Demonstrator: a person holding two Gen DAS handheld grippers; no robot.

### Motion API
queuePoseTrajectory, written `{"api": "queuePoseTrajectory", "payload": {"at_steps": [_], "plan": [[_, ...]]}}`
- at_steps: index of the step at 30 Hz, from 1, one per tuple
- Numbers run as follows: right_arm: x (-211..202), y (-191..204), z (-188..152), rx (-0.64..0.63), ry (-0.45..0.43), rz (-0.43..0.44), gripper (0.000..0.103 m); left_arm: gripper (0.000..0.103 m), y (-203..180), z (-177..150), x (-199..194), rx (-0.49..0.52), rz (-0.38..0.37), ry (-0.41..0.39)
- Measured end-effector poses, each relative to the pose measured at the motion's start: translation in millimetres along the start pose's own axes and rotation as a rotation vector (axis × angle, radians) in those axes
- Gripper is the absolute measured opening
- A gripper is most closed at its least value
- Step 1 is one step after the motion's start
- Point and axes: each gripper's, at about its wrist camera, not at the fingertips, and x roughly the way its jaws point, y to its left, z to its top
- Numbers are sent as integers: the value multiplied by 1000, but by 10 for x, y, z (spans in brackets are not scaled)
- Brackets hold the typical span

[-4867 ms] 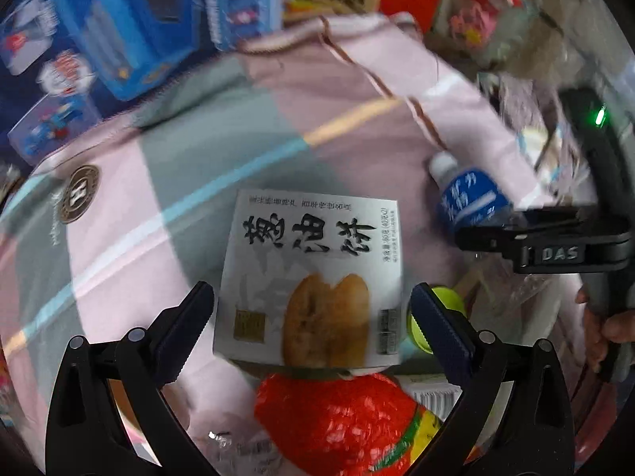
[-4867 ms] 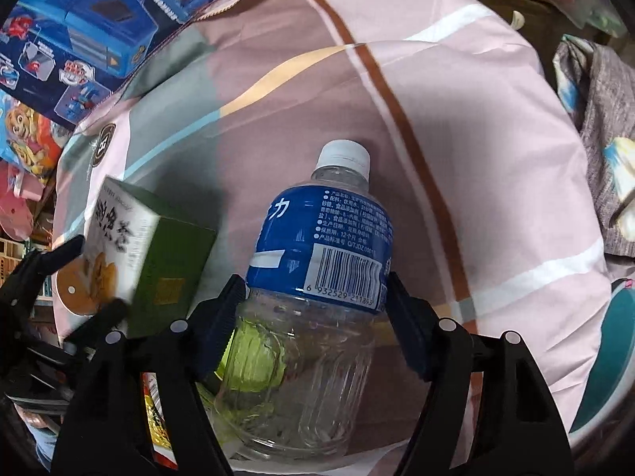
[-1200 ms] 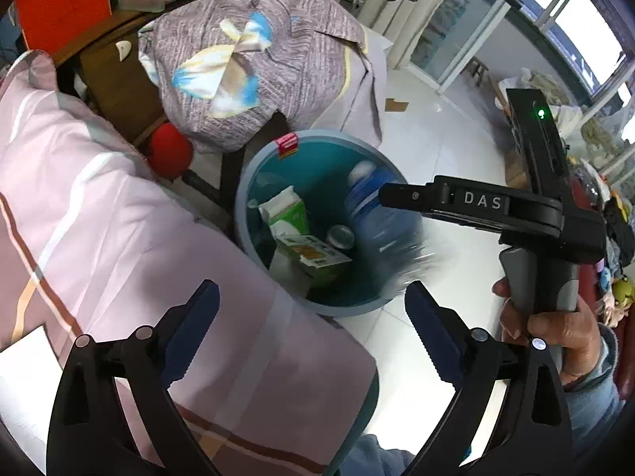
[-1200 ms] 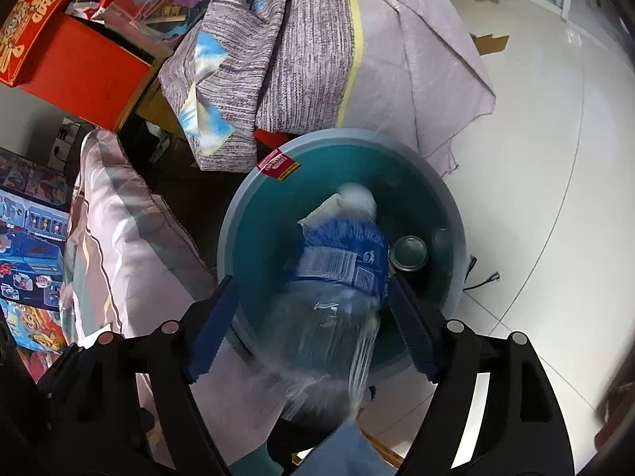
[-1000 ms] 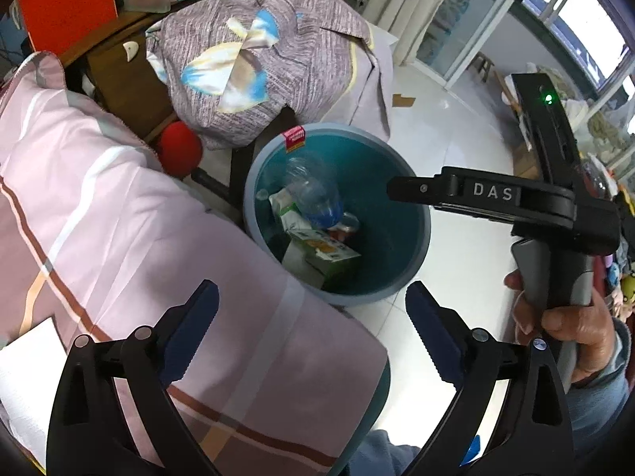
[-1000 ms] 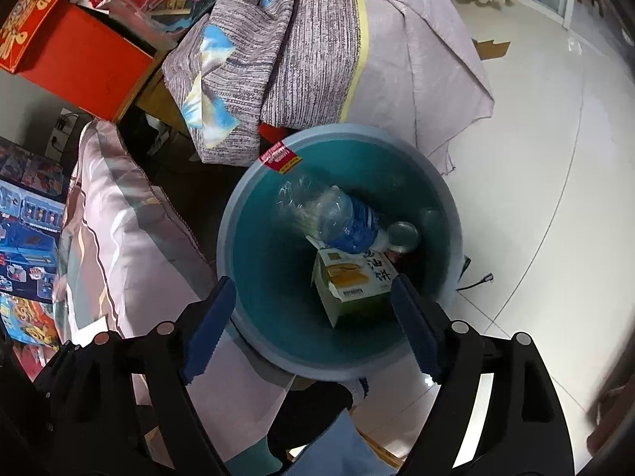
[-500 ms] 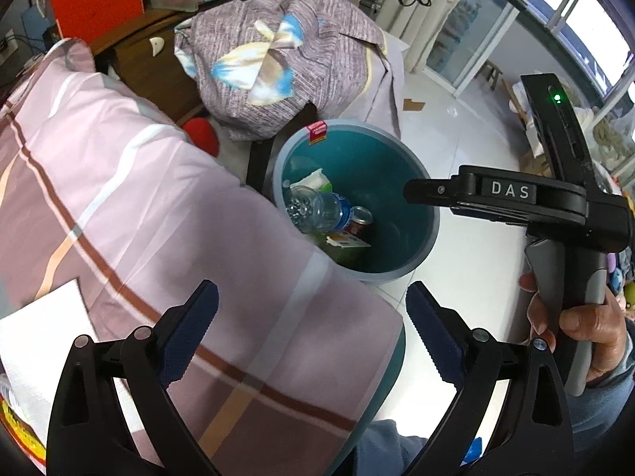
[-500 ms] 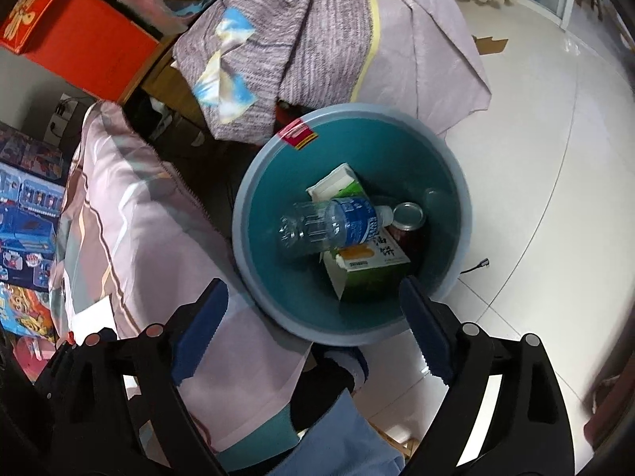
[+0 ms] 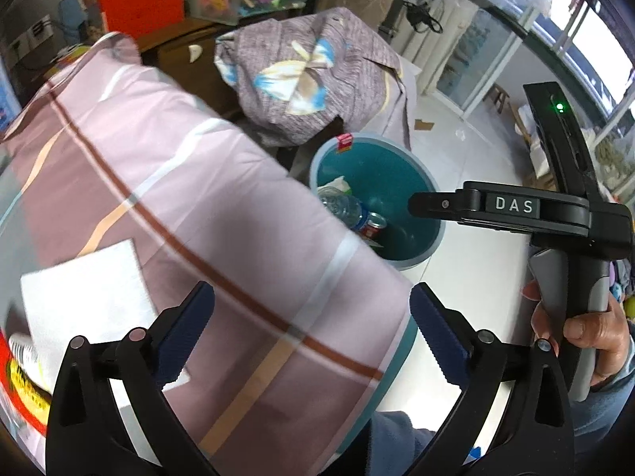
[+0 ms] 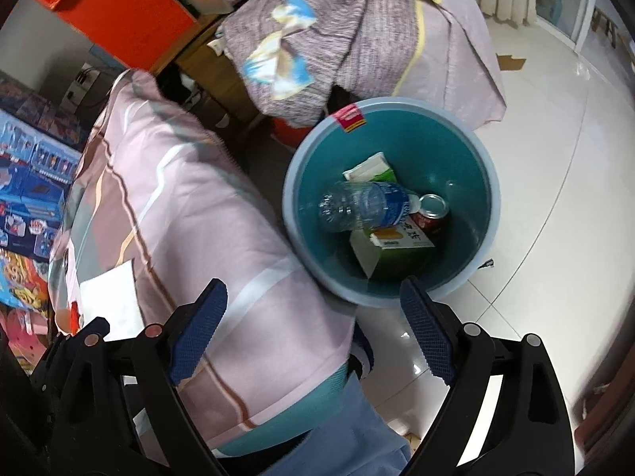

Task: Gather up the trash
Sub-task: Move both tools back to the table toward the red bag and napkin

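Floor: glossy white tiles (image 10: 555,182).
Bin: round teal plastic bucket (image 10: 482,238) beside pink striped pillow (image 10: 178,214).
Trash: clear blue-labelled bottle (image 10: 365,204), green carton (image 10: 397,244), red can (image 10: 432,208), inside bucket.
Left gripper (image 9: 311,327): apart, empty.
Right gripper (image 10: 313,327): apart, empty.

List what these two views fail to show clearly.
- Left wrist: the bin's near contents, hidden behind the bedding.
- Left wrist: red packet, cut off by the edge.
- Right wrist: box underside, buried under the bottle.
- Right wrist: toy boxes, print too small.
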Motion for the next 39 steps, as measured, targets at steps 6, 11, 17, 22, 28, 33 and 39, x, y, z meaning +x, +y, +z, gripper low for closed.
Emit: {"api": "queuePoseTrajectory", "payload": {"at_steps": [6, 11, 17, 22, 28, 33, 39], "plan": [[16, 359, -109, -67, 12, 3, 85, 99, 325, -231, -202, -64, 21, -22], [130, 751, -228, -134, 47, 19, 85, 99, 672, -472, -371, -126, 79, -31], [335, 1264, -401, -225, 97, 41, 85, 99, 1226, -809, -677, -253, 155, -59], [529, 1695, -555, -309, 142, 63, 85, 99, 1742, -1110, -909, -396, 212, -86], [777, 2158, -769, -393, 193, 75, 85, 99, 2203, -1358, -963, -523, 231, -103], [948, 2459, -913, -465, 207, 78, 85, 99, 2394, -1514, -942, -555, 209, -100], [1152, 2730, -988, -570, 167, 27, 85, 99, 2548, -1601, -876, -573, 185, -93]]}}
